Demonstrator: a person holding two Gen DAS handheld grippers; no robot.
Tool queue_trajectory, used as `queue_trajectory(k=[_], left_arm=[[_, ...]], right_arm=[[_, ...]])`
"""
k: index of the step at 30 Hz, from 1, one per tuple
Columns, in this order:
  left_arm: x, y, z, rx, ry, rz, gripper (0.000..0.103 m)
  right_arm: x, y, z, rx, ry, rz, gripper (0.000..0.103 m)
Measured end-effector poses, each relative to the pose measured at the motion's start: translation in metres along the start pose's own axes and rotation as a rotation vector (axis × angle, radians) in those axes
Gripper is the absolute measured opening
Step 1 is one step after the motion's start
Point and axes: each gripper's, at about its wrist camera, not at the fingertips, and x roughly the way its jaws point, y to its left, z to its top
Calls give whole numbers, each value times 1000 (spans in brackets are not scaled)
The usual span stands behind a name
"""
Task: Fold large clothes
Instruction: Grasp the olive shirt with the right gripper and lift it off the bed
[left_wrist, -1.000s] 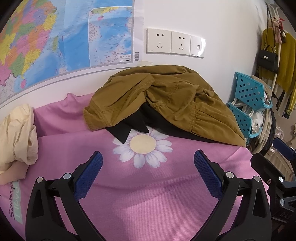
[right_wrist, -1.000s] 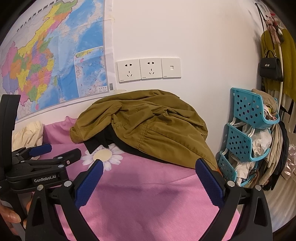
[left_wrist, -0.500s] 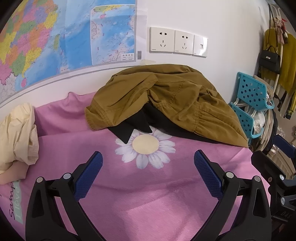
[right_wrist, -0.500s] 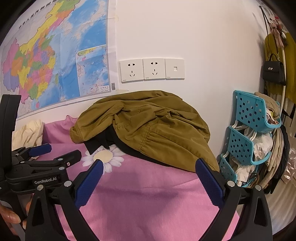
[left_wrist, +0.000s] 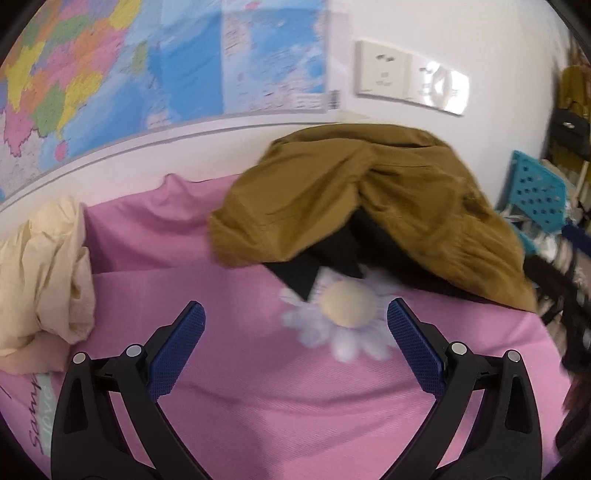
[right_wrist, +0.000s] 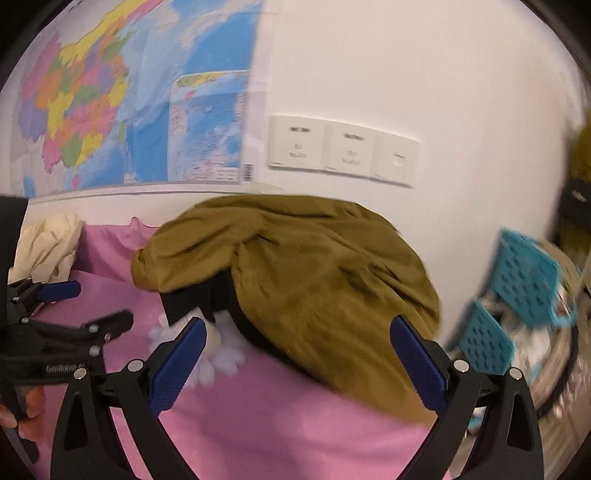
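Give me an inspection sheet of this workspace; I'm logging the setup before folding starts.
Surface: pink sheet with a daisy print.
Job's things: brown jacket heaped, unfolded, over a black garment.
Clutter: cream cloth bunched at left.
Grippers: left tool and right tool both open, empty.
Cables: nothing seen.
Surroundings: wall map, sockets, teal rack.

Surface: pink woven cloth cover (left_wrist: 258, 417) printed with a white daisy (left_wrist: 343, 314), beneath both tools.
Ahead of the tools: crumpled mustard-brown cotton jacket (left_wrist: 369, 199) with black fabric (left_wrist: 325, 258) under it, overlapping the daisy.
Far left: bunched cream cloth (left_wrist: 40, 266).
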Motion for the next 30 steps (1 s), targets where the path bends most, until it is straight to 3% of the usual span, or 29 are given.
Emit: queue_trajectory(k=[7,10,13,17,19,20,22,23,24,30], left_arm=[[28,44,12,-55,31,82,98],[37,59,14,-68,41,104,97],[43,71,15,-78,53,118,98],[48,80,14,-80,64,138,98],[50,85,15,-82,68,143,98],[51,87,16,-83,67,148,98],[56,91,17,-87,75,147,98],[57,93,18,-88,66,151,98],[58,94,18,-90,66,154,98],[62,94,21,-73,50,141,98]], right_arm=[[102,48,46,-231,84,50,97],[139,68,50,-312,129,72,97],[167,87,52,-404,132,26,97],[190,97,57,-440,128,39,96],[195,99,60,-444,144,93,82],[198,99,63,-431,163,111,80],[195,95,66,-407,178,147,44],[190,92,67,-403,177,151,32],[182,89,69,-405,161,140,13],[99,50,94,-262,3,199,8]])
